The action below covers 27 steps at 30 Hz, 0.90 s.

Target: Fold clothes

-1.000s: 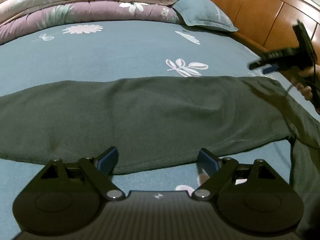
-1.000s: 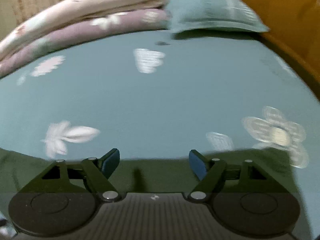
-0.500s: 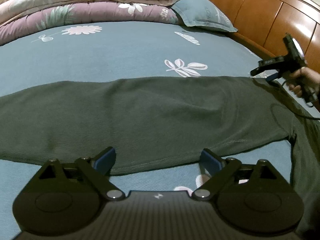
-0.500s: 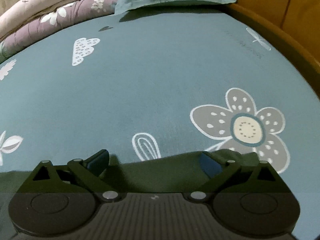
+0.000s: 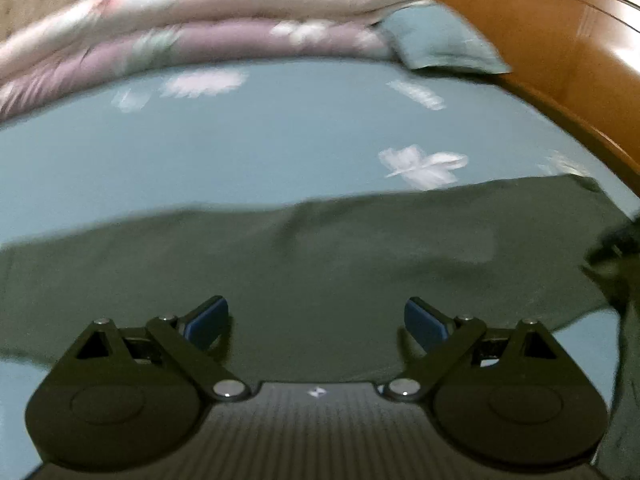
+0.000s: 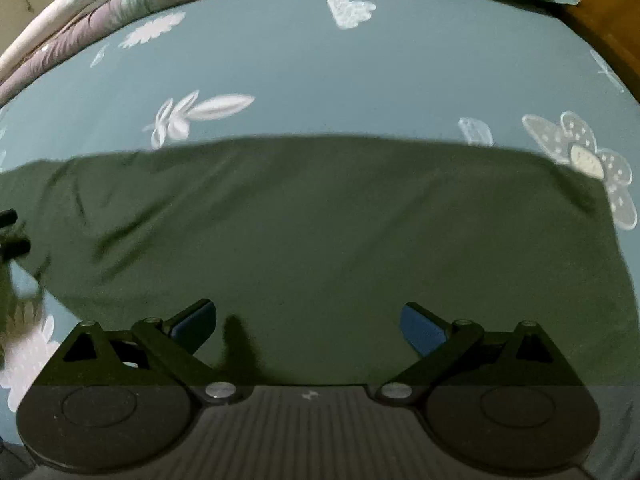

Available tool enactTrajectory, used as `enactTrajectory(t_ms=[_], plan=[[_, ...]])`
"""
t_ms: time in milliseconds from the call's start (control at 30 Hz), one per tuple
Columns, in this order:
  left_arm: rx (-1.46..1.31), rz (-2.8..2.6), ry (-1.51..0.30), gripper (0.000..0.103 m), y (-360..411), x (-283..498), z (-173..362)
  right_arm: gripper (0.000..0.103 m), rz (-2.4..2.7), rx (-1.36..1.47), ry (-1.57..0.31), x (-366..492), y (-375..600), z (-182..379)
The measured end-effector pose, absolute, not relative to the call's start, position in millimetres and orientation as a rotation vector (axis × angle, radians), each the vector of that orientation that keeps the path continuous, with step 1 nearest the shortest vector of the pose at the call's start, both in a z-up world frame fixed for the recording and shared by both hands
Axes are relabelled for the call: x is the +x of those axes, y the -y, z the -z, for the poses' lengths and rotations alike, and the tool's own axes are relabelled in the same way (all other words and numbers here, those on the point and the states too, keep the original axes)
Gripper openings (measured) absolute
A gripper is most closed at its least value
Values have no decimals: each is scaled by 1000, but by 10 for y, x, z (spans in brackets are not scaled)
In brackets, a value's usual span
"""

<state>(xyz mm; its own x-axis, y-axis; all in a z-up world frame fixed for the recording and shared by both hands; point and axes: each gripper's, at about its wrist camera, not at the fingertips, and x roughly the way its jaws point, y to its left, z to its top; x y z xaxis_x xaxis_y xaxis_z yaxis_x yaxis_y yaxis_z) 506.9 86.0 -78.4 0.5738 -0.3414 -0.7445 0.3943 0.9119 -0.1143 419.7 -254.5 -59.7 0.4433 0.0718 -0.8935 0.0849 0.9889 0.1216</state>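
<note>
A dark green knit garment (image 5: 320, 256) lies spread flat across a bed covered by a blue-grey sheet printed with white flowers and leaves (image 5: 280, 132), its long body running from side to side in both wrist views. The left tongs (image 5: 316, 318) stand wide apart with nothing between them; their blue-padded fingertips (image 5: 208, 318) sit over the near part of the green cloth, whose hem runs just under and behind them, though whether the pads touch the fabric cannot be told from this blurred view. The right tongs (image 6: 308, 322) are likewise spread wide and empty, poised over the garment (image 6: 320, 232) with green cloth filling the whole gap between the two blue pads and reaching well ahead of them to a straight far edge. In the right wrist view the cloth ends at a rounded corner to the right of the tongs, beside a large grey-and-white flower print, and on the left it narrows with some creases. At the far side of the bed lies a folded pink and mauve floral quilt (image 5: 208, 24), with a blue-grey pillow (image 5: 440, 46) beside it against an orange-brown wooden headboard (image 5: 552, 40).
</note>
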Motion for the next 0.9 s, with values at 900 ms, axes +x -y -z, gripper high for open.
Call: enactTrajectory(t_ms=[900], plan=[[-5, 283, -812, 95, -1697, 5737, 494, 103, 39, 145, -1060, 3899, 2469, 728]])
